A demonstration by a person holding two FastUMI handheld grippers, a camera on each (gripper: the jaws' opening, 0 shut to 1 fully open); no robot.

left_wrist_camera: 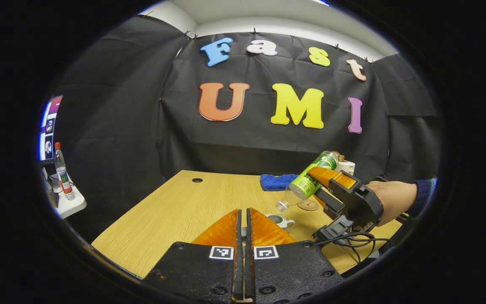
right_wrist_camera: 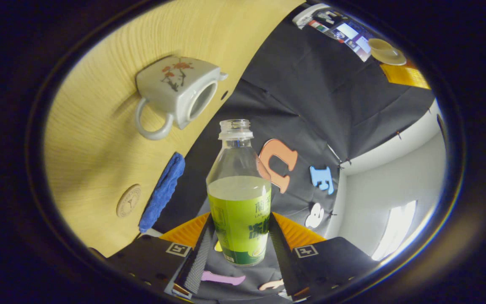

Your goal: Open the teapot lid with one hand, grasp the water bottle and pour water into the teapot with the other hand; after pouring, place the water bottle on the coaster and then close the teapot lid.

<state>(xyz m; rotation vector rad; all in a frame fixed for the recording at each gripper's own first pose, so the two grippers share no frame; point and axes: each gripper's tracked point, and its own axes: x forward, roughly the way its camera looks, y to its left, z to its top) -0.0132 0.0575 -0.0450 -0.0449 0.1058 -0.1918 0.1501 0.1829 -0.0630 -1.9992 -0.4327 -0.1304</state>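
My right gripper (right_wrist_camera: 241, 230) is shut on the green-labelled water bottle (right_wrist_camera: 238, 202), which has no cap and holds some liquid. From the left gripper view, the bottle (left_wrist_camera: 310, 179) is tilted in the right gripper (left_wrist_camera: 317, 186), its mouth pointing down over the table near the teapot (left_wrist_camera: 281, 220). I see no stream of water. The white teapot (right_wrist_camera: 179, 90), painted with red flowers, stands with its opening uncovered. My left gripper (left_wrist_camera: 243, 219) is shut just in front of the teapot, with a small pale piece of the teapot lid (left_wrist_camera: 243, 231) between its fingers. The round coaster (left_wrist_camera: 309, 205) (right_wrist_camera: 128, 200) lies bare on the table.
A folded blue cloth (left_wrist_camera: 277, 181) (right_wrist_camera: 163, 192) lies at the far edge of the wooden table (left_wrist_camera: 175, 211). Cables (left_wrist_camera: 352, 242) trail from the right gripper, held by a hand (left_wrist_camera: 390, 198). A side table at the left carries another bottle (left_wrist_camera: 62, 173) beside a screen (left_wrist_camera: 49, 126).
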